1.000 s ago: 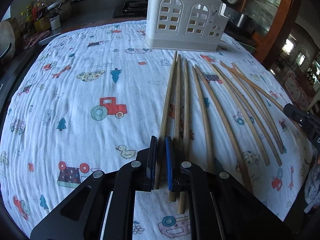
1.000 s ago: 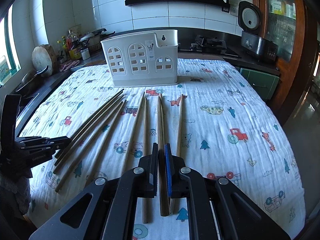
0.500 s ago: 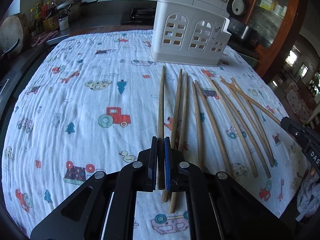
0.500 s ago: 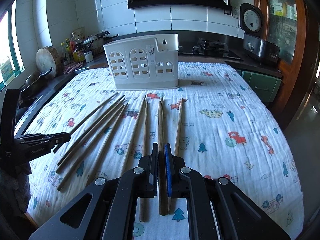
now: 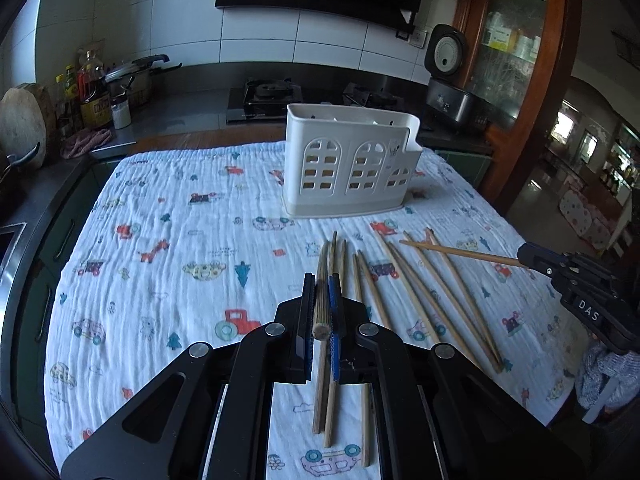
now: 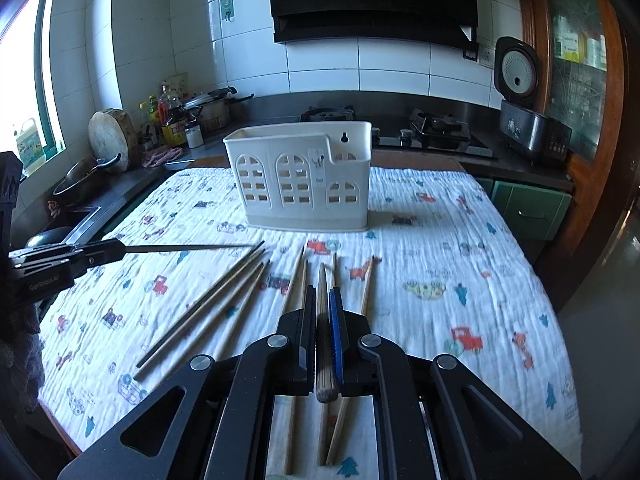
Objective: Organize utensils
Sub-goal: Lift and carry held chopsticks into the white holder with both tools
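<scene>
Chopstick in your left gripper: you are clamping one wooden chopstick near its thick butt end, tip pointing out toward the holder, lifted clear of the cloth.
Chopstick in your right gripper: you are pinching a second chopstick the same way, butt end poking back just past the pads, shaft raised over the row below.
Handling: these sticks are looking light, stiff and smooth, so you are risking them swivelling in the pads; gripping near the thick end, as you are doing, is leaving a long lever out front, so I would judge slow moves safer.
Remaining chopsticks: they are lying side by side on the cloth, some directly under your jaws, others fanned out between the two grippers.
Utensil holder: it is standing upright at the far side of the cloth, well apart from both tips, open top facing up, apparently with nothing in it as far as the rim is showing.
Patterned cloth: it is covering the table under everything.
Next move, as a guess: you are needing to tilt each tip down to enter the holder's opening.
</scene>
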Demonstrator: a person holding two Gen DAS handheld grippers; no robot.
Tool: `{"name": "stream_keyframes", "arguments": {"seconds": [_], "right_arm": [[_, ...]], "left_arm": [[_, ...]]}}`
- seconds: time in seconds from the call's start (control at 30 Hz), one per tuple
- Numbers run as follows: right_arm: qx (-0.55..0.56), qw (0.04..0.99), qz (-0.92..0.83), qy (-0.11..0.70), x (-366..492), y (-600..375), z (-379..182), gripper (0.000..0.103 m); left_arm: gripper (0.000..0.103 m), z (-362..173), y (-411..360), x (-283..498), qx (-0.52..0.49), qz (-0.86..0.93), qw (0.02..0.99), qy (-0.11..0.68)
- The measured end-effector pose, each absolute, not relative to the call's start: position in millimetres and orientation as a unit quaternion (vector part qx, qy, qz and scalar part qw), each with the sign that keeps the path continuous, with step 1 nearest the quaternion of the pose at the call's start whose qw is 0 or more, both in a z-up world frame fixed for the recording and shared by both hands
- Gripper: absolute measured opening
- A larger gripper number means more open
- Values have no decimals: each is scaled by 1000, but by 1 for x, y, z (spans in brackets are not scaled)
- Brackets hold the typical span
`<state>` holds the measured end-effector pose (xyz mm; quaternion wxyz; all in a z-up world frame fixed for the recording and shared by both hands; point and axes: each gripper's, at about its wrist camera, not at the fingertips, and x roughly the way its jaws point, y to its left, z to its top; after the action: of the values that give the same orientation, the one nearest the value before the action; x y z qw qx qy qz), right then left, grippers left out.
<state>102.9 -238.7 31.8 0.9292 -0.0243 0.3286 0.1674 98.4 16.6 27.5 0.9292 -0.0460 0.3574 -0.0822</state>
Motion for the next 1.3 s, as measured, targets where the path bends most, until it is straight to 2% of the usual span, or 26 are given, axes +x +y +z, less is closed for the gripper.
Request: {"name": "stream_keyframes", "arguments": {"seconds": [0.43,0.93,1.1,1.3], "right_arm": [[-46,920,213,325,159,-245,114,6],[-43,942,196,268,228,-244,215,6],[-35,946,195,256,258,-229,226,6],[-34,943,188,274,292,-213,208,6]], "left_arm": [[5,86,14,128,-23,-105,937,331],[5,203,6,143,2,-117,962,245],[5,209,8,177,1,-101,962,254],[5,185,13,219,-5,-86,951,297]]}}
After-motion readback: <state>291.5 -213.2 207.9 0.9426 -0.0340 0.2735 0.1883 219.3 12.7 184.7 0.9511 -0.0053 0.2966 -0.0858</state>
